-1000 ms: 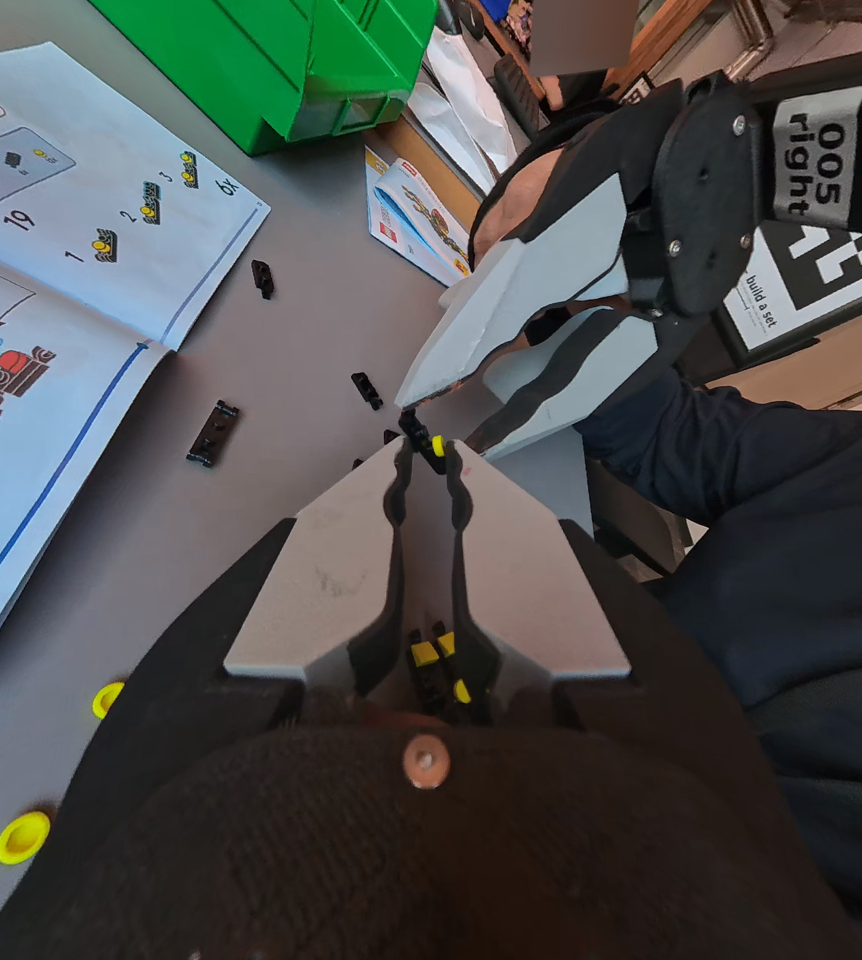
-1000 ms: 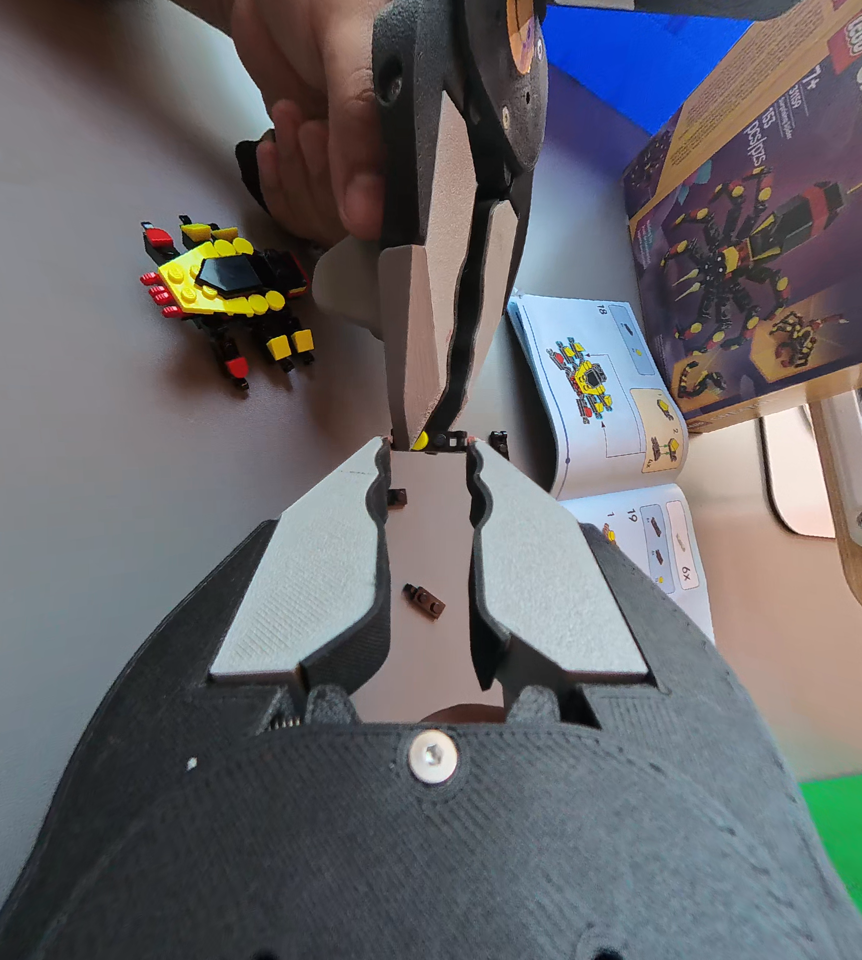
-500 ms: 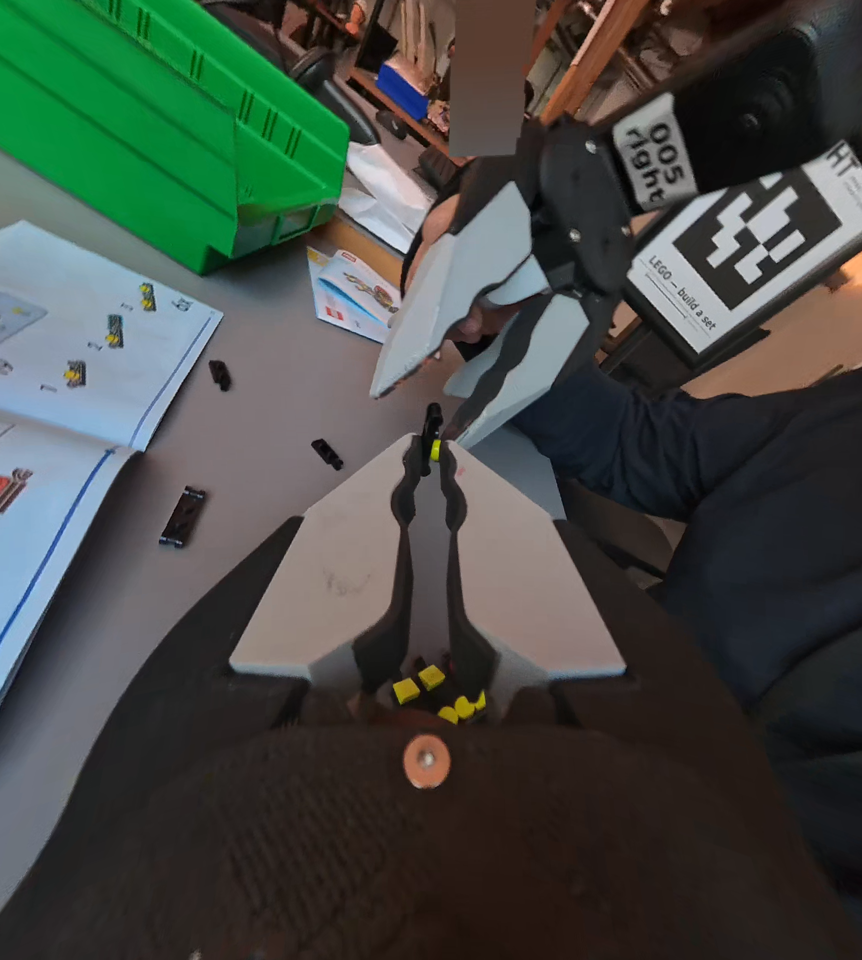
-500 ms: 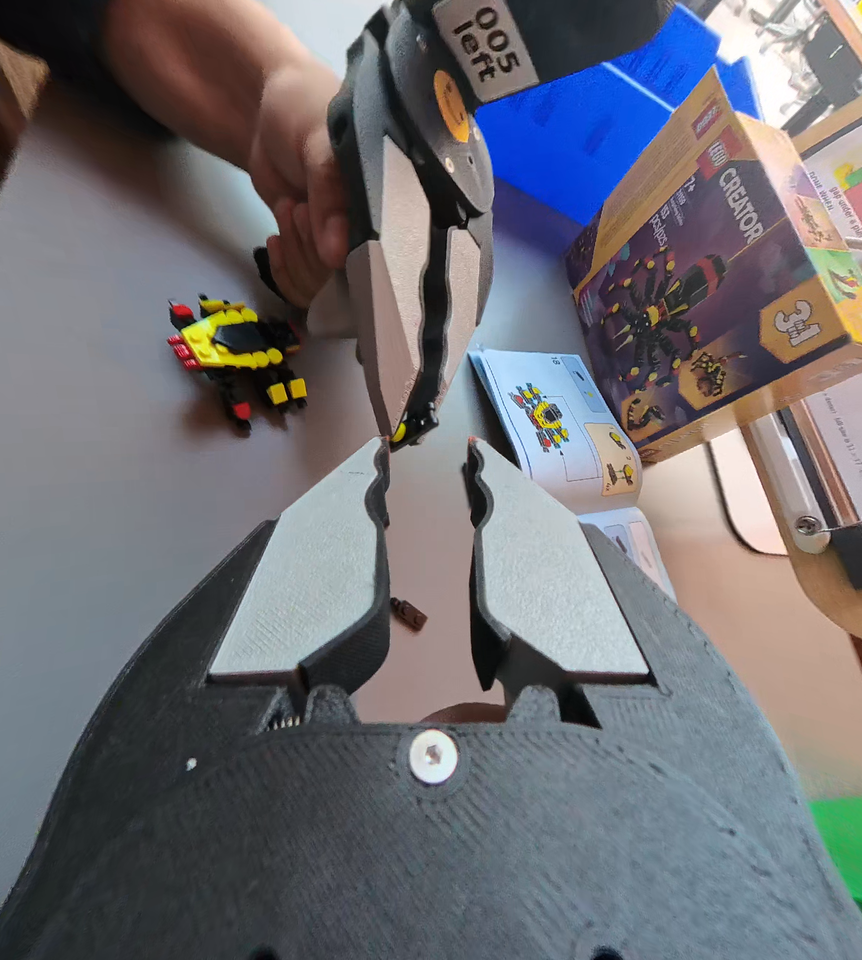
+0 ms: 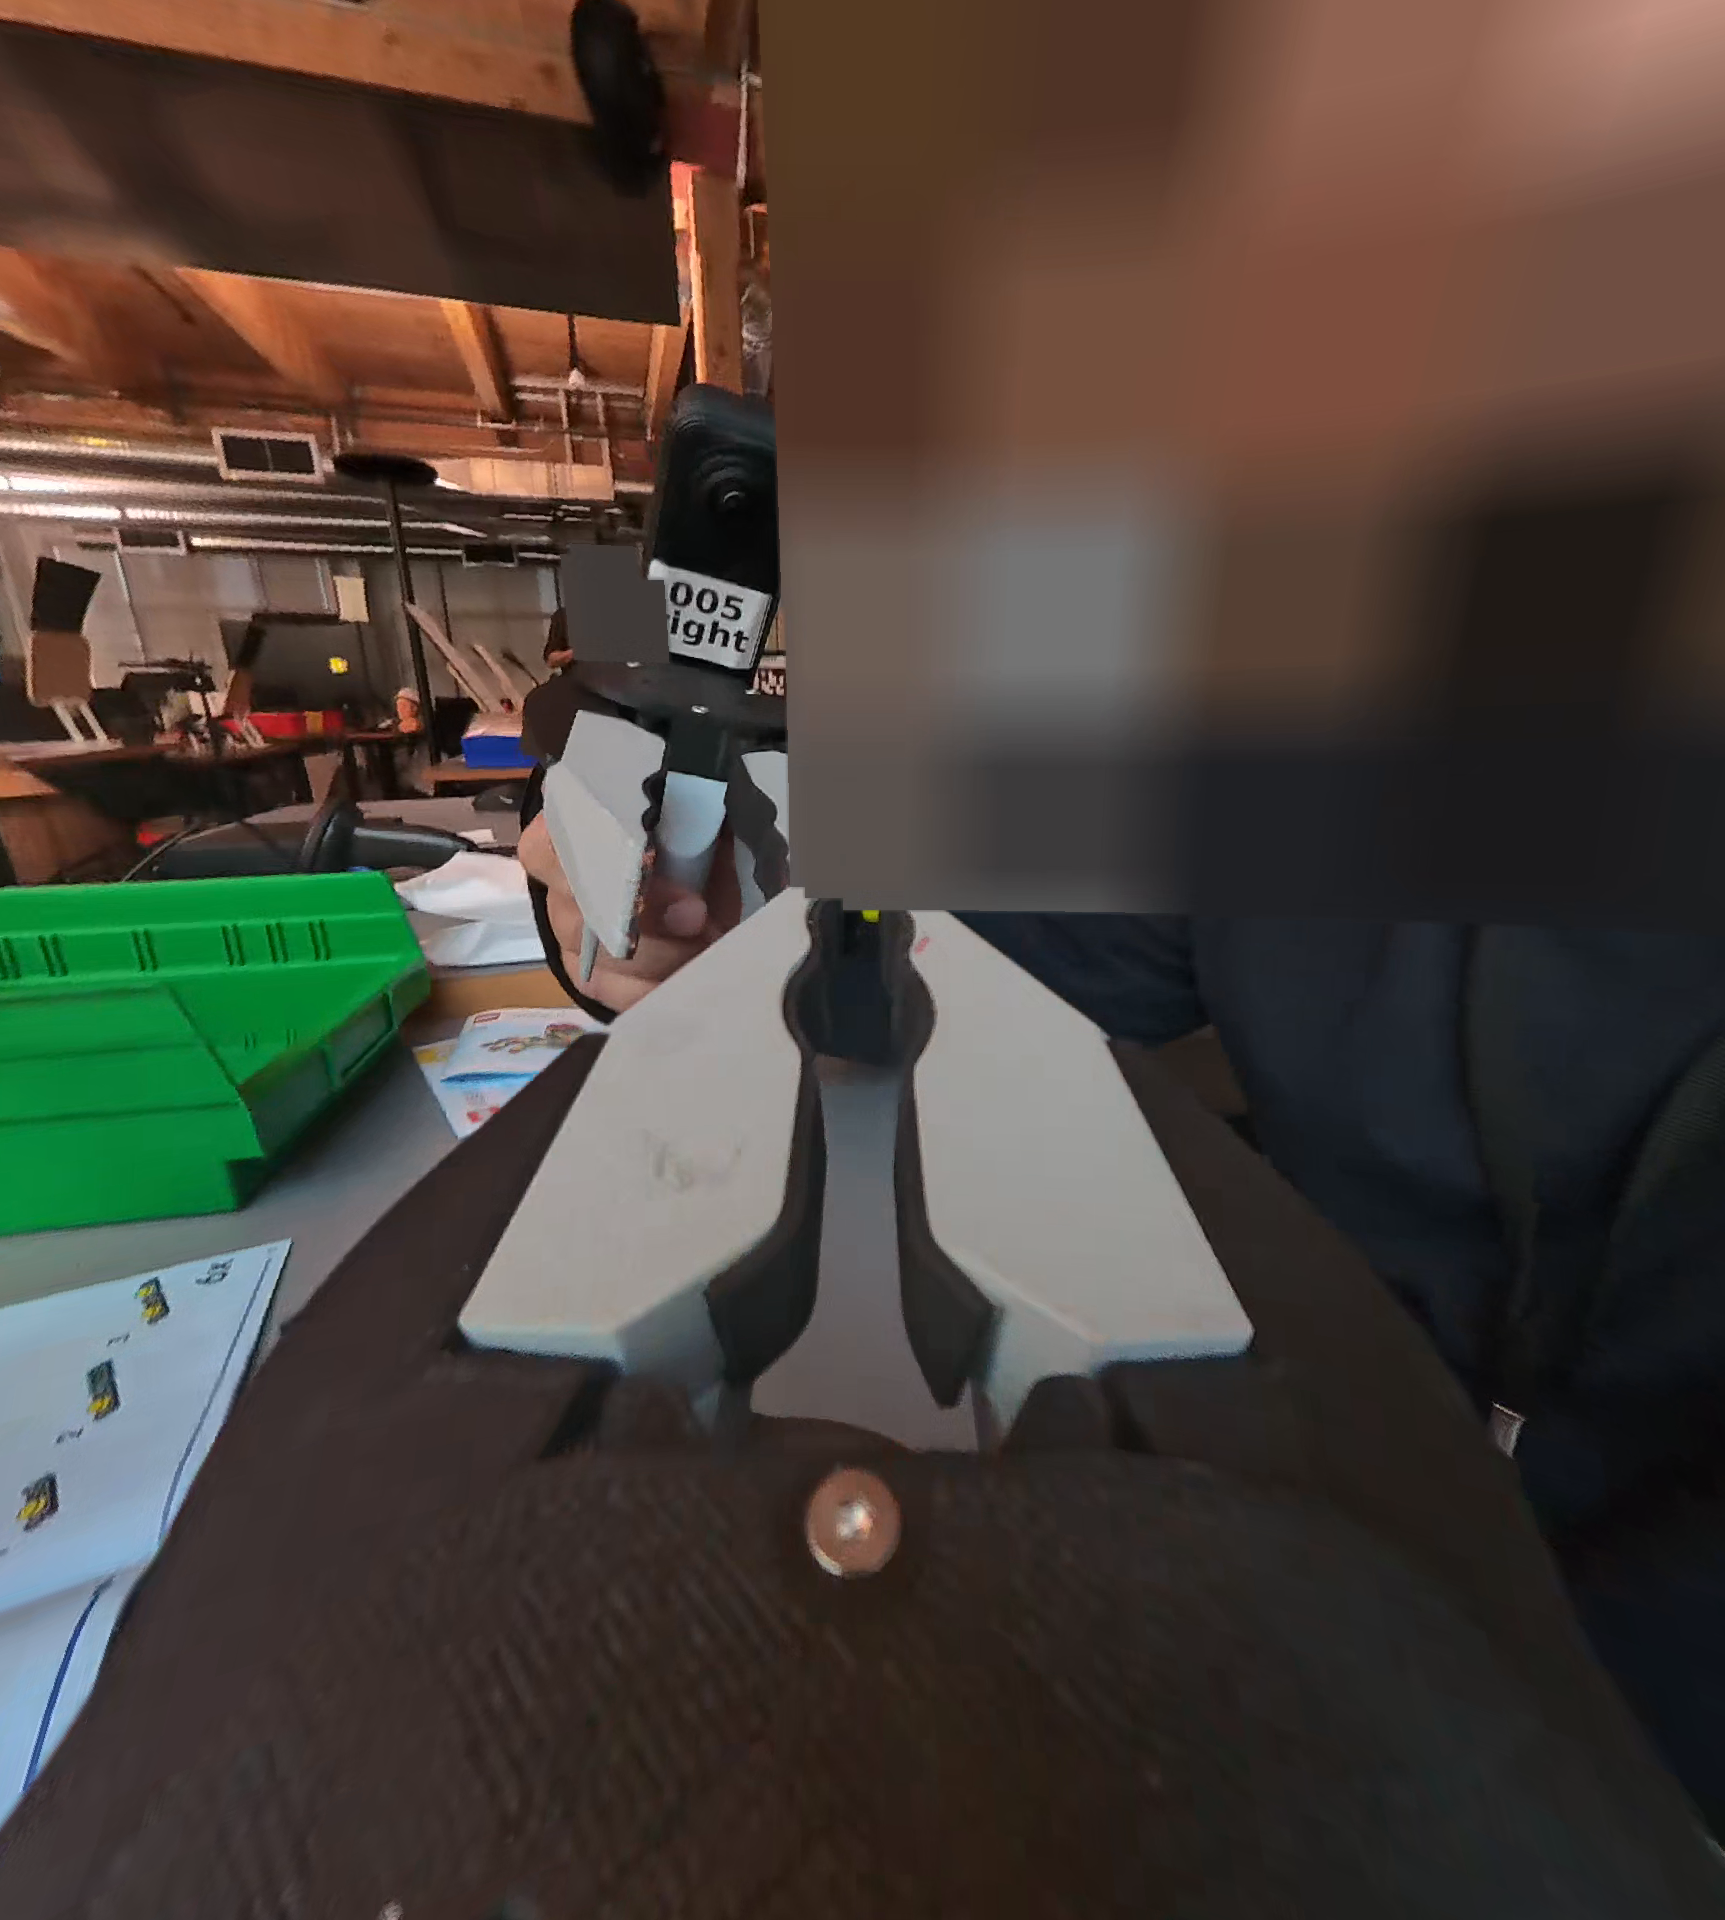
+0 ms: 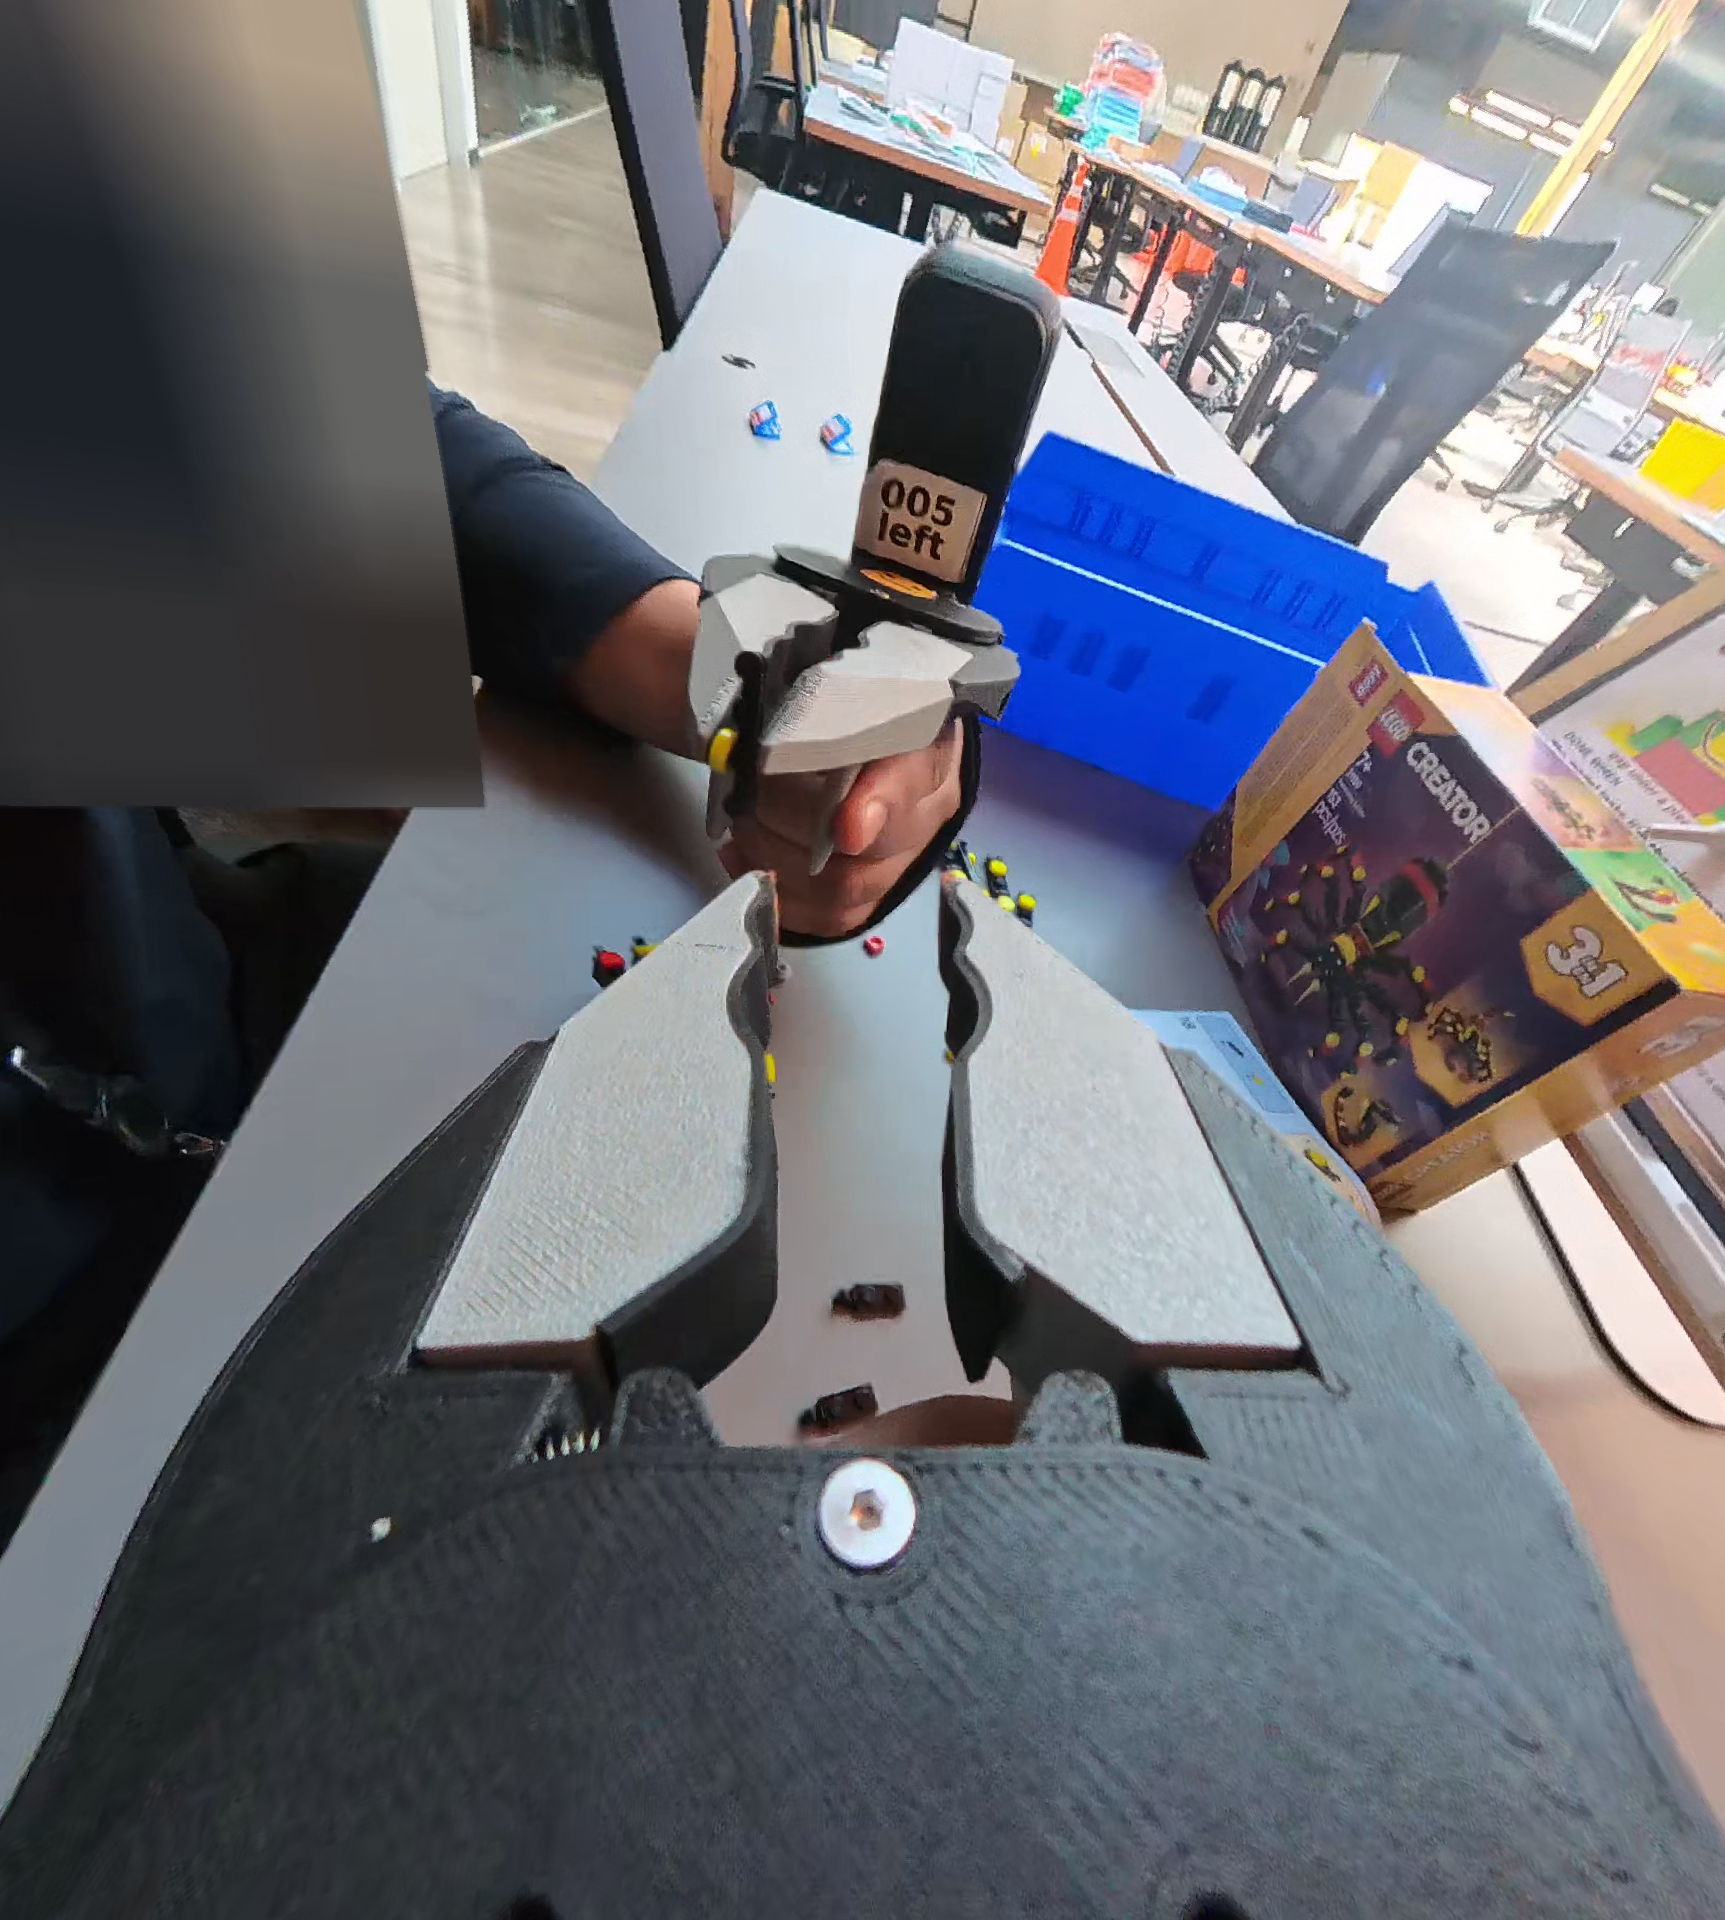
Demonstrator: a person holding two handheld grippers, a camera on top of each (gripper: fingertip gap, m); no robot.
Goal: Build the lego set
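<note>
A: The left gripper is pinching nearly closed on a small black-and-yellow piece, gripping it right at the tips and holding it up off the grey table. From across, that same left gripper is showing a yellow stud poking out between its closed fingers.

B: And the right gripper is sitting wide apart, holding nothing, with loose black pieces lying on the table in the gap between its fingers.

A: So where is the build standing?

B: I'm judging it well short of finished. This looks like one small sub-assembly in hand, and small red, yellow and black parts are lying scattered near the person's hand. The instruction booklet is lying open at the left, the set's box is standing at the right, near the blue bin.

A: What are we missing?

B: Plenty. The main model isn't showing in either view. The held piece is mostly buried between the fingers, so its shape is hard to tell. Blur patches are covering large areas, and the green bin is running off the left edge of the frame, its contents out of sight.
</note>
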